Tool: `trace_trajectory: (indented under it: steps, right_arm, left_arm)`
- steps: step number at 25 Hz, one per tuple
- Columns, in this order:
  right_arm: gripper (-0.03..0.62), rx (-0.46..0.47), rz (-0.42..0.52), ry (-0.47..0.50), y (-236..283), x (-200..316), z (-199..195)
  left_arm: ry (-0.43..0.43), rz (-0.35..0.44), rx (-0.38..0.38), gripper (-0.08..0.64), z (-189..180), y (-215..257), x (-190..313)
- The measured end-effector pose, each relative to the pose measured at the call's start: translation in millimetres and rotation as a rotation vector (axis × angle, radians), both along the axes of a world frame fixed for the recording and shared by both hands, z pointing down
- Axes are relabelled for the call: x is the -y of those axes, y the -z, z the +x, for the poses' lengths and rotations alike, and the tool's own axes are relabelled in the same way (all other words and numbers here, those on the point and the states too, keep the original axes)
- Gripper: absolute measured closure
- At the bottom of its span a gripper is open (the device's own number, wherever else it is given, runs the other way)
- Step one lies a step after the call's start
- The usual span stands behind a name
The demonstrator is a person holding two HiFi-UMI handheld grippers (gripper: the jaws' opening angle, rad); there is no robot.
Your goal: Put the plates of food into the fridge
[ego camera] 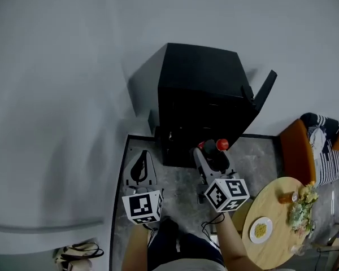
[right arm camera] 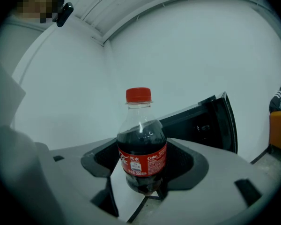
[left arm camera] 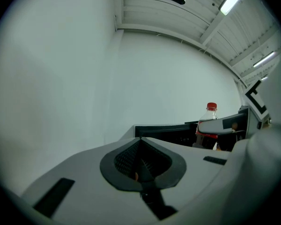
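Observation:
A black mini fridge stands against the wall with its door swung open to the right. My right gripper is shut on a cola bottle with a red cap, held upright in front of the open fridge. To the left, my left gripper is shut and empty; its jaws meet in the left gripper view, where the bottle shows at the right. A white plate of yellow food sits on the round wooden table at the lower right.
The table also holds a small orange bottle and a bunch of flowers. An orange chair with striped cloth stands behind it. A bag lies on the floor at the lower left. A white wall runs behind the fridge.

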State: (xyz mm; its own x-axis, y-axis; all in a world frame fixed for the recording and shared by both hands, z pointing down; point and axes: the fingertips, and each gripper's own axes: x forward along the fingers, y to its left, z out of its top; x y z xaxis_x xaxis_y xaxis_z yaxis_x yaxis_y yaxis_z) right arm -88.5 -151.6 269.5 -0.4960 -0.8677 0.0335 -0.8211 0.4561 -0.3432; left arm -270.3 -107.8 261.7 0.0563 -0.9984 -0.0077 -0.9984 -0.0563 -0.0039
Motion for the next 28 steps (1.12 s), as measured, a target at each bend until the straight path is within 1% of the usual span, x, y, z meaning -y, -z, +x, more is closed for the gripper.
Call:
trace_trajectory:
  steps: [4,8,12,16,18,22,28]
  right_arm:
    - [0.295,-0.006,-0.004,-0.030,-3.5,15.6,-8.7]
    - [0.295,-0.011,-0.011,-0.043,-11.1,33.8,-16.1]
    - [0.295,-0.011,-0.021,-0.051,-19.8,48.6,-18.0]
    - [0.295,0.000,-0.028,-0.063,-29.3,67.2,-15.3]
    - [0.295,0.002,-0.033,-0.060,-36.0,78.6,-14.9]
    - [0.295,-0.010,-0.035,-0.046,-51.1,105.3,-16.3]
    - [0.295,-0.032,-0.023,-0.014,-81.0,144.2,-21.3]
  left_arm:
    - [-0.046,0.003,0.003,0.552,-5.6,-0.7,24.1]
    - [-0.087,-0.004,0.004,0.552,-3.7,-7.4,49.7]
    - [-0.136,-0.025,-0.005,0.552,11.5,-16.6,71.3]
    - [-0.183,-0.016,0.024,0.552,29.5,-16.4,90.7]
    - [-0.191,-0.014,0.036,0.552,34.1,-18.7,99.9]
    - [-0.196,-0.026,0.032,0.552,38.5,-31.3,119.2]
    - [-0.194,-0.034,0.026,0.552,48.6,-67.5,151.0]
